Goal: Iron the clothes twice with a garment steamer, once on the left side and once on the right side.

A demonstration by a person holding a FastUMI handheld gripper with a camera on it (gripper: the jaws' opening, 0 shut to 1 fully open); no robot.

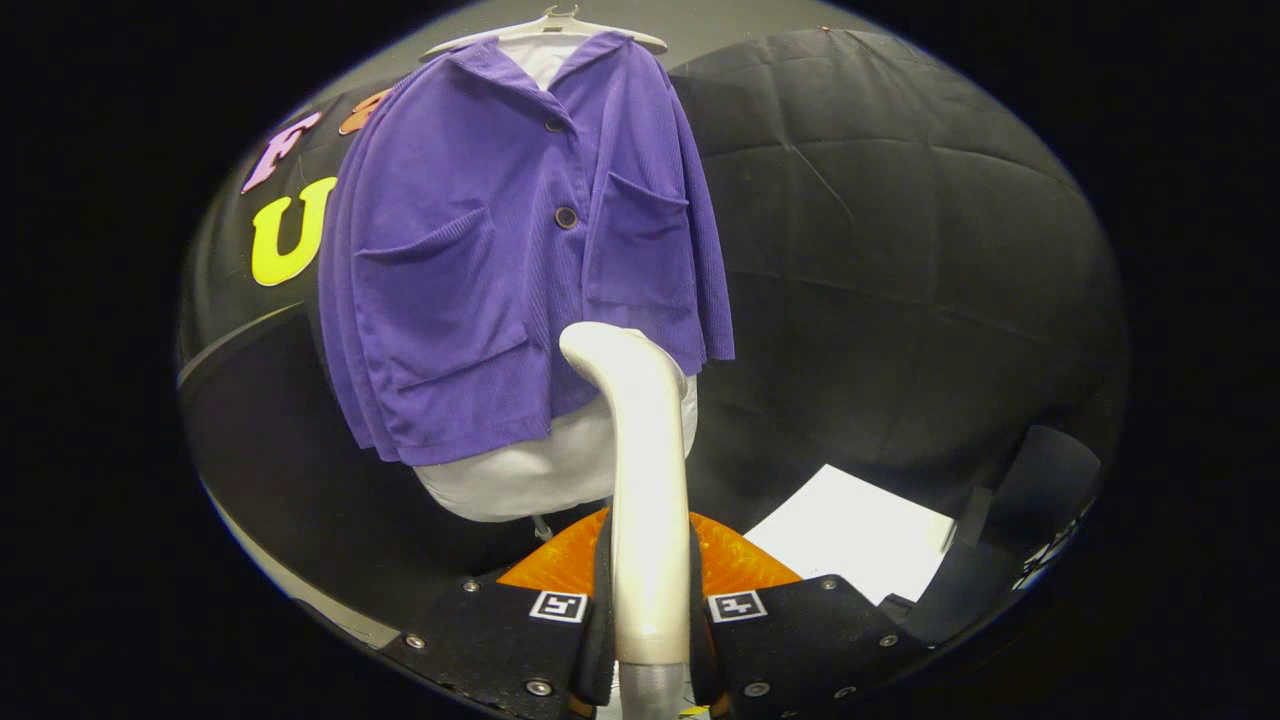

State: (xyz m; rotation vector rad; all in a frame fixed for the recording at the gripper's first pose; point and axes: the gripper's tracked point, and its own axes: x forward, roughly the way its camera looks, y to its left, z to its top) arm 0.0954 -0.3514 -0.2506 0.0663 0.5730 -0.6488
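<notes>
The gripper (650, 640) was clenched on the garment steamer (645, 480), both fingers (600, 600) pressing its pale handle from either side. The handle rose toward twelve o'clock, its curved head resting near the hem of the purple shirt (500, 270). The shirt hung on a white hanger (545, 28) over a white undergarment (530, 480). At four o'clock of the steamer lay a white sheet (850, 530).

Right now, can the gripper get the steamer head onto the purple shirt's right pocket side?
Probably yes. The gripper is shut on the garment steamer, whose head sits just ahead of the purple shirt near its hem. Nothing stands between head and fabric; the white paper sheet lies off to the side.
</notes>
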